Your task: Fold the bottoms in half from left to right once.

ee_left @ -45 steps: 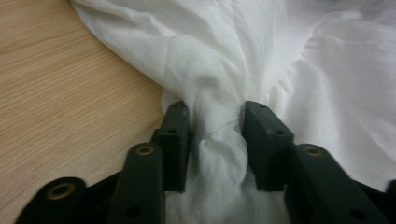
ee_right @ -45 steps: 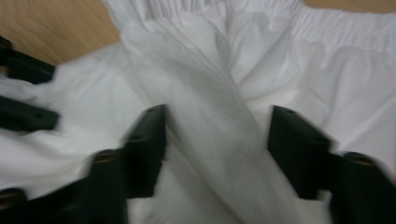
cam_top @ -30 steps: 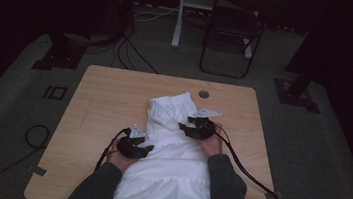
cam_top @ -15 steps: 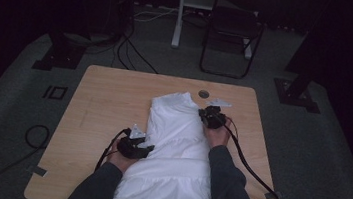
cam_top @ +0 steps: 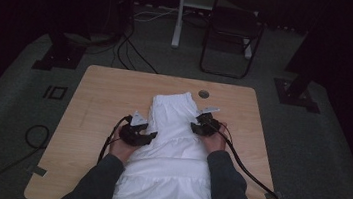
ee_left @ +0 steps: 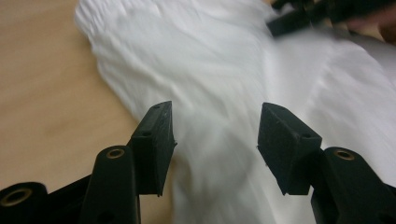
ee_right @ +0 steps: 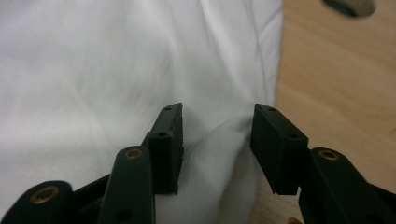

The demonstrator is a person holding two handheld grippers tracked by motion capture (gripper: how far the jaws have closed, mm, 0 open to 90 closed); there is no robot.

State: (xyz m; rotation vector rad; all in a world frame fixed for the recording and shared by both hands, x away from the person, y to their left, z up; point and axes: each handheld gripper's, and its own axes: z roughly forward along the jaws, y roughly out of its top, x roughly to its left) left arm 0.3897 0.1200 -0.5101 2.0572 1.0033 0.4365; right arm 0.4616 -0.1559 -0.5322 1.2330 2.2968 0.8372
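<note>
The bunched far end of the white garment (cam_top: 173, 129), heaped a second ago, now lies spread flat along the middle of the worktop (cam_top: 94, 100), its near end draped off the person's edge. The right claw (cam_top: 200, 126) has moved back from the far end to the garment's right edge, jaws just reopening astride a fold — released; the left claw (cam_top: 146, 135) stands released over the left edge. Judged: smoothing done, next fold pending.

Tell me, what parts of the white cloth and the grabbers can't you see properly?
- High view: the white garment runs off the bottom edge, its near end cut off.
- High view: the left gripper and right gripper are too small to read their jaws.
- Left gripper view: motion blur smears the cloth's folds.
</note>
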